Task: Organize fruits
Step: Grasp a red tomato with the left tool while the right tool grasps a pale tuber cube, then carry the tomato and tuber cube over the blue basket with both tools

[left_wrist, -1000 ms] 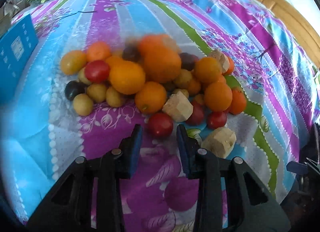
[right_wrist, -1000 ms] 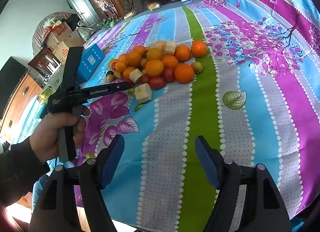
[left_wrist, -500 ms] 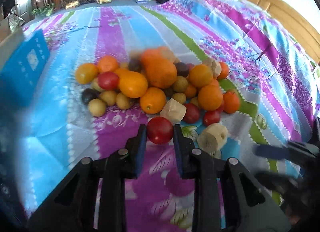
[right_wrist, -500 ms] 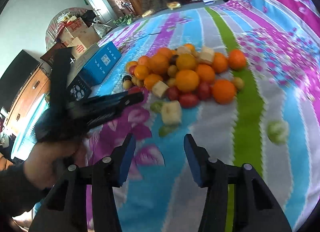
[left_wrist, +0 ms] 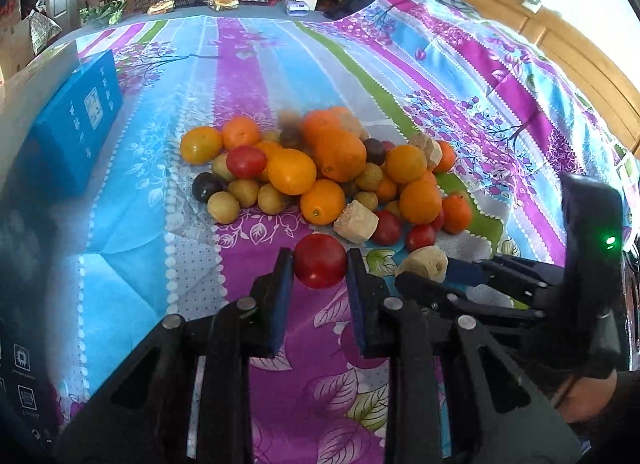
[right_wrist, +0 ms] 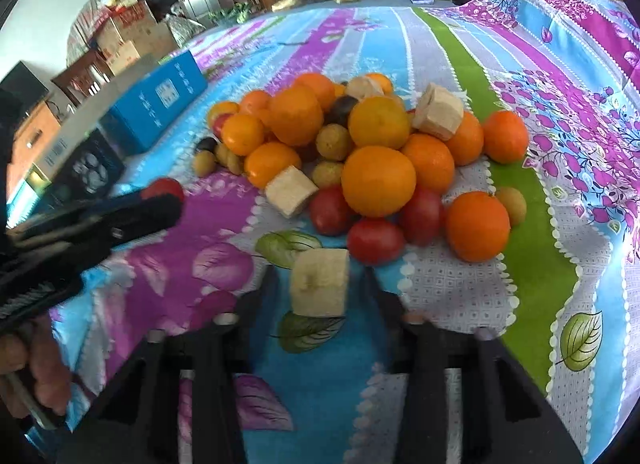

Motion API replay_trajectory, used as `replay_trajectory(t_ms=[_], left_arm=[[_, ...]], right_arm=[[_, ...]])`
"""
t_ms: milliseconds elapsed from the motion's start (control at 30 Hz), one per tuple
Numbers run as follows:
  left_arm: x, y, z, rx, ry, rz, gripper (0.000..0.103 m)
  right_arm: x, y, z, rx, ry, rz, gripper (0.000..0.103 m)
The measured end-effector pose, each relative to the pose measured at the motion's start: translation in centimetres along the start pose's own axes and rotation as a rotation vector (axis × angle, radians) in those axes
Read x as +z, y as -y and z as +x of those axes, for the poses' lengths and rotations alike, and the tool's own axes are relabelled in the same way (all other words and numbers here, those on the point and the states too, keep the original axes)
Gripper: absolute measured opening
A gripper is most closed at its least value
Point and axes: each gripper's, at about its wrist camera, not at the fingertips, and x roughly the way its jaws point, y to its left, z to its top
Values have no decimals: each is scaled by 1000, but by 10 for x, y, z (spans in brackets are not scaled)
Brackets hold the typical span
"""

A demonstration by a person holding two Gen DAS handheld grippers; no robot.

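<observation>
Though blurred, right claw (right_wrist: 318, 284) around cube (right_wrist: 319, 282)

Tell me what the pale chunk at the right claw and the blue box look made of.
Chunk: looks like cut fruit or root flesh, matte cream, flat knife-cut faces; which kind I cannot tell. Box: seems printed cardboard, smooth blue faces with sharp folded edges and white print.

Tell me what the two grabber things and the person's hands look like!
Both are black plastic. The left hand-held gripper has blue pads inside its fingers and round silver bolts. The right hand-held gripper has a small green light. The person's left hand is bare, without a glove.
</observation>
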Motion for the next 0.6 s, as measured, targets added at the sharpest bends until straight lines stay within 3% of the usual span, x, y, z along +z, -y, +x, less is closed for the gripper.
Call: replay_trajectory(t_ms=[67,300,600], left_arm=[[1,0,-2,-1,1,-3,27],[8,-3,-28,56,18,-18,27],[31,-34,-119,214,137,-82,27]], right_arm=[[0,0,1,-11,-1,-12,30],[10,-18,-34,-67,39,-30,29],[65,-62,-113,-62,161,-52,30]])
